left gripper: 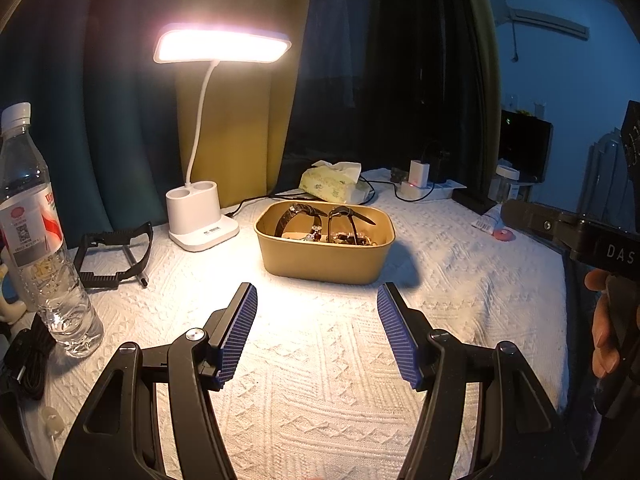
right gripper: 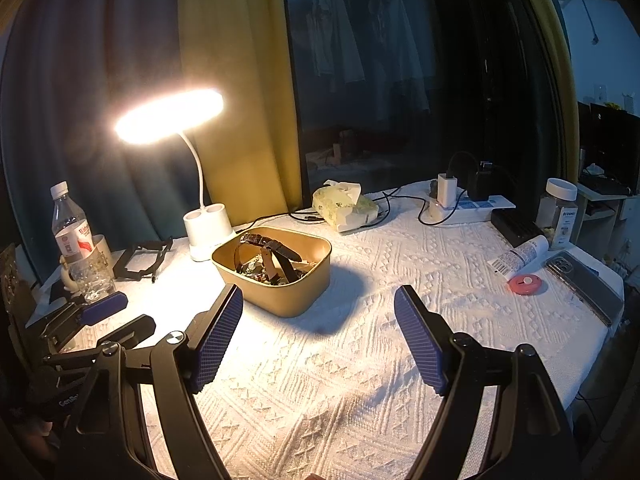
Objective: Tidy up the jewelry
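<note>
A tan box [left gripper: 322, 258] stands on the white textured cloth [left gripper: 320, 360], filled with watches with dark straps [left gripper: 298, 216] and small jewelry. It also shows in the right wrist view [right gripper: 288, 288], with the watches [right gripper: 272, 248] inside. My left gripper [left gripper: 317, 300] is open and empty, just short of the box. My right gripper [right gripper: 318, 304] is open and empty, to the right of the box. The left gripper's fingers [right gripper: 104, 308] show at the left of the right wrist view.
A lit white desk lamp [left gripper: 200, 220] stands behind the box. A water bottle [left gripper: 36, 232] and a black frame [left gripper: 114, 254] lie left. A tissue pack [right gripper: 344, 206], power strip [right gripper: 464, 206], jar [right gripper: 558, 212], tube [right gripper: 520, 254], pink disc [right gripper: 526, 283] and phone [right gripper: 584, 284] lie right.
</note>
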### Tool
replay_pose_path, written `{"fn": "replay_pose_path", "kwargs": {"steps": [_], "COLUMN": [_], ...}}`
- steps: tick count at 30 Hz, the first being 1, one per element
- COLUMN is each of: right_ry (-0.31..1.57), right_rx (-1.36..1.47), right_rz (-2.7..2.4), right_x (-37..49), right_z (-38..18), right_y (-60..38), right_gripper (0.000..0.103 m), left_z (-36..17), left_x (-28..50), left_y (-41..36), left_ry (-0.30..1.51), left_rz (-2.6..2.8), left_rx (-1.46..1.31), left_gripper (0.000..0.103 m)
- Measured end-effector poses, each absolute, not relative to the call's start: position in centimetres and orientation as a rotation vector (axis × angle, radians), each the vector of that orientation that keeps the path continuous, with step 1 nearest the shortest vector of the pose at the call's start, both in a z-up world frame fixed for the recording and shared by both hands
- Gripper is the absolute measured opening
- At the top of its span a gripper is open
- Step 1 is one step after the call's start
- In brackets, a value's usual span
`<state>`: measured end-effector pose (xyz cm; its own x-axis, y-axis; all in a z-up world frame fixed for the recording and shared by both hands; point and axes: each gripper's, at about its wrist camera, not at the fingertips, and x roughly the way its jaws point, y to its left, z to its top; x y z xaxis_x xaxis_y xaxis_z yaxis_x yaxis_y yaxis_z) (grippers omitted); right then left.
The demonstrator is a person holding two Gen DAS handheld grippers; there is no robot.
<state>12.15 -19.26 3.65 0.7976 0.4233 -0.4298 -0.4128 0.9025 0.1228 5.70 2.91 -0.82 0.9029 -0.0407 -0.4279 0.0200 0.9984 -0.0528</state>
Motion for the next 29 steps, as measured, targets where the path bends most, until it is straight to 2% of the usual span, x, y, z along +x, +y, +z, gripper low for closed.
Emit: {"fn": "replay_pose_path", "kwargs": {"steps": [29], "right_ry": [0.489], "right_rx": [0.007], "right_rz": [0.461], "right_x": [12.6], "right_z": [3.2], "right_y": [-18.2], "right_gripper": [0.079], "left_z": [-0.4], "left_x": [5.8], "left_y": [3.4], "left_ry": [0.428], "left_rz": [-0.026], "left_rx": [-0.068], "left_gripper": [0.066]}}
